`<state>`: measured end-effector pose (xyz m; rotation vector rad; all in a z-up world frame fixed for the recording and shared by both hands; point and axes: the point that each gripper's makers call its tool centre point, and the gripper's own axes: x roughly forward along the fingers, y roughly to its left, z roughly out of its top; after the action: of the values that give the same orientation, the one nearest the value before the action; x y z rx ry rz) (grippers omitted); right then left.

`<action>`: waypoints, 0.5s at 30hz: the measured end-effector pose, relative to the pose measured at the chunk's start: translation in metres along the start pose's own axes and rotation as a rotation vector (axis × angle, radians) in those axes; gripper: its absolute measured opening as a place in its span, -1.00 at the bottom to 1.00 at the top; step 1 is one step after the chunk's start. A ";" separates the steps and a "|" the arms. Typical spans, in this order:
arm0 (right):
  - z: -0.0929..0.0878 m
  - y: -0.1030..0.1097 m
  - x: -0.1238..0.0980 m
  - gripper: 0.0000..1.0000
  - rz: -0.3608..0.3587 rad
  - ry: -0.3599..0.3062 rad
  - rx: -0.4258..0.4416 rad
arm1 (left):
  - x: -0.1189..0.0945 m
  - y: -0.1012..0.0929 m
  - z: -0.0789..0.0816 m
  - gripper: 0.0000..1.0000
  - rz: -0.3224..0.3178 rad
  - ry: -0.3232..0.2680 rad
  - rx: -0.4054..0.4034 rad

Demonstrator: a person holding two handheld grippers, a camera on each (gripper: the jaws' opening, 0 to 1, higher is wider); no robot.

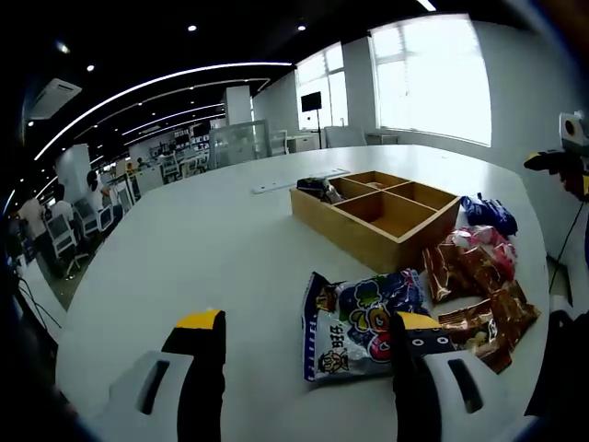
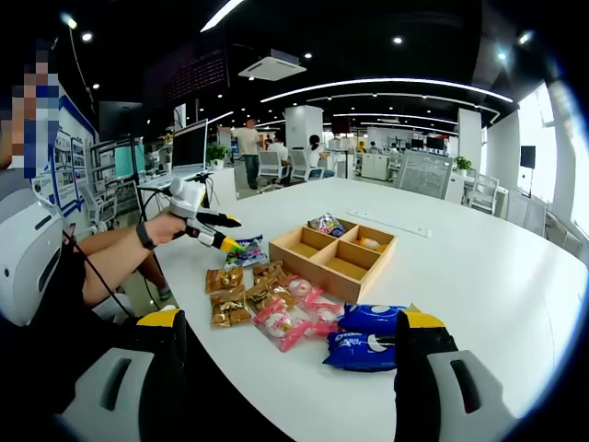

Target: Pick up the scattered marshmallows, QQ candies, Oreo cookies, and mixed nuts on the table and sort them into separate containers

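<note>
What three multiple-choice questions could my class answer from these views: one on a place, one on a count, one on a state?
1. Where do the blue packets lie?
A. In the wooden box
B. On a chair
C. On the table, beside the pink packets

2. How many compartments has the wooden box?
A. Four
B. Two
C. Six

3. How is the right hand-held gripper?
A. Shut on a packet
B. Open, with nothing gripped
C. Shut and empty

Answers:
1 C: in the right gripper view they rest on the white tabletop next to the pink ones, outside the box.
2 A: crossed dividers split the box into four.
3 B: its jaws stand wide apart, closing on nothing.
</note>
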<state>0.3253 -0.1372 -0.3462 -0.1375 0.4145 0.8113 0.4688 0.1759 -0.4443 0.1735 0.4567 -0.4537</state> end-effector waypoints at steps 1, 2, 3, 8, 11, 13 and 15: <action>0.000 0.000 0.000 0.79 0.000 0.000 -0.001 | 0.001 -0.001 0.000 0.54 -0.003 -0.001 -0.006; -0.001 0.000 0.001 0.79 0.000 0.002 0.000 | 0.000 -0.004 0.000 0.54 -0.005 -0.003 -0.007; -0.001 -0.001 0.001 0.79 0.000 0.003 0.001 | 0.000 -0.006 0.000 0.54 -0.005 -0.002 -0.006; -0.001 -0.002 0.000 0.79 -0.002 0.004 0.001 | 0.002 -0.009 0.001 0.52 -0.005 0.006 0.003; -0.001 -0.002 0.000 0.79 -0.001 0.003 0.002 | 0.004 -0.012 -0.002 0.49 -0.028 0.018 -0.025; -0.001 -0.002 -0.001 0.79 -0.003 0.002 0.002 | 0.006 -0.013 -0.004 0.49 -0.038 0.020 -0.039; -0.001 -0.002 -0.002 0.78 -0.002 0.001 0.003 | 0.006 -0.015 -0.005 0.49 -0.050 0.022 -0.052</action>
<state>0.3256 -0.1402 -0.3466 -0.1358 0.4161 0.8084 0.4645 0.1620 -0.4524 0.1169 0.4947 -0.4890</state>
